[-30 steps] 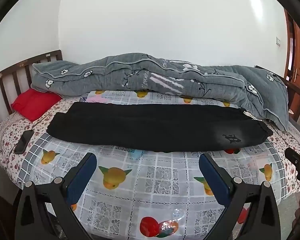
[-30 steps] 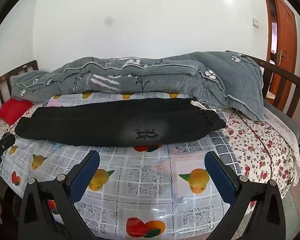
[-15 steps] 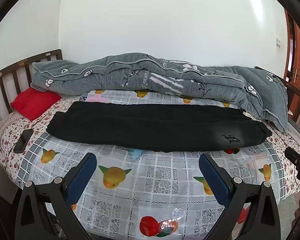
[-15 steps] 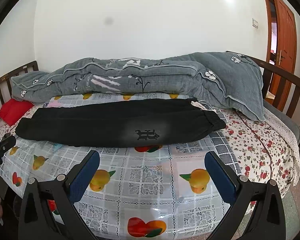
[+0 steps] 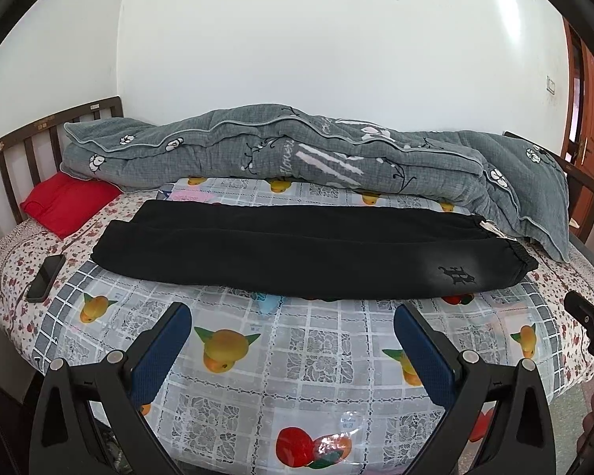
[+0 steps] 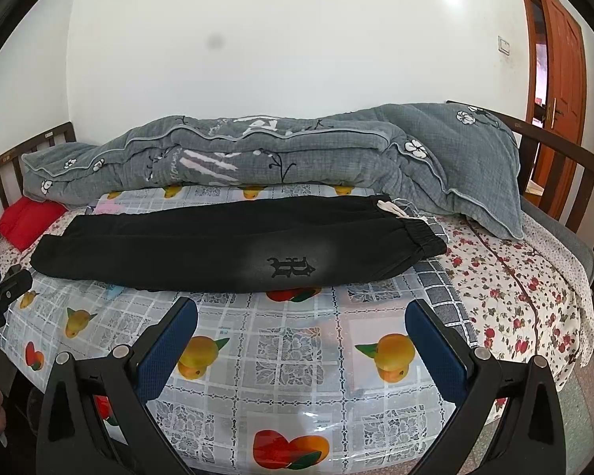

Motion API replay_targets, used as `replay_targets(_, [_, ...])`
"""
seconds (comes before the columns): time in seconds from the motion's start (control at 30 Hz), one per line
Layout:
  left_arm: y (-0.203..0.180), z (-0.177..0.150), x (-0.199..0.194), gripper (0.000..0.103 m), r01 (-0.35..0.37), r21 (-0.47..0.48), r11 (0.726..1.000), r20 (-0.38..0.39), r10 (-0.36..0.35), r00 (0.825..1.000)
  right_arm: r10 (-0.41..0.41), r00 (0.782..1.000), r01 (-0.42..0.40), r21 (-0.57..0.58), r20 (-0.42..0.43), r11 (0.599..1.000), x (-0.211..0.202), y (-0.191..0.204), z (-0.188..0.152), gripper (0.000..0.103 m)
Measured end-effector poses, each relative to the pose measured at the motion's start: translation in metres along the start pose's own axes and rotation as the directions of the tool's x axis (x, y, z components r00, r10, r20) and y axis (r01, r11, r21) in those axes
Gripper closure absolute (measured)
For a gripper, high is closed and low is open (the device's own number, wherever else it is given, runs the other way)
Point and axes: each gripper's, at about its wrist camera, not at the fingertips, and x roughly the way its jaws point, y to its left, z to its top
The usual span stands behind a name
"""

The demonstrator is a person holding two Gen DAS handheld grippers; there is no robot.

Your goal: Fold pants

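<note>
A: Black fleece, one item: pants point(image 5: 304, 253), folded lengthwise, lying crosswise ahead of the left gripper point(image 5: 291, 336), waistband to its right.

B: Claws?

A: Left gripper spread wide, nothing held. Right gripper point(image 6: 300, 334) likewise, jaws apart above the fruit-print cover point(image 6: 297, 356).

B: Other stock?

A: Grey quilt point(image 5: 297, 158) beyond the pants; red pillow point(image 5: 67, 202) and phone point(image 5: 45, 273) far left.

The black pants point(image 6: 225, 249) are showing a black gothic emblem near the waistband; its letters are not readable.
</note>
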Motion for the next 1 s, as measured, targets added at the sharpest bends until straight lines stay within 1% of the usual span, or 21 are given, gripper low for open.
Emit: replay_targets(1.0, [0.0013,0.0016,0.0002,0.000,0.002,0.001,1.000,0.001,-0.002,1.000,-0.001,1.000,0.000,-0.005,-0.001,1.000,-0.0005,0.0021,-0.0013,0.000])
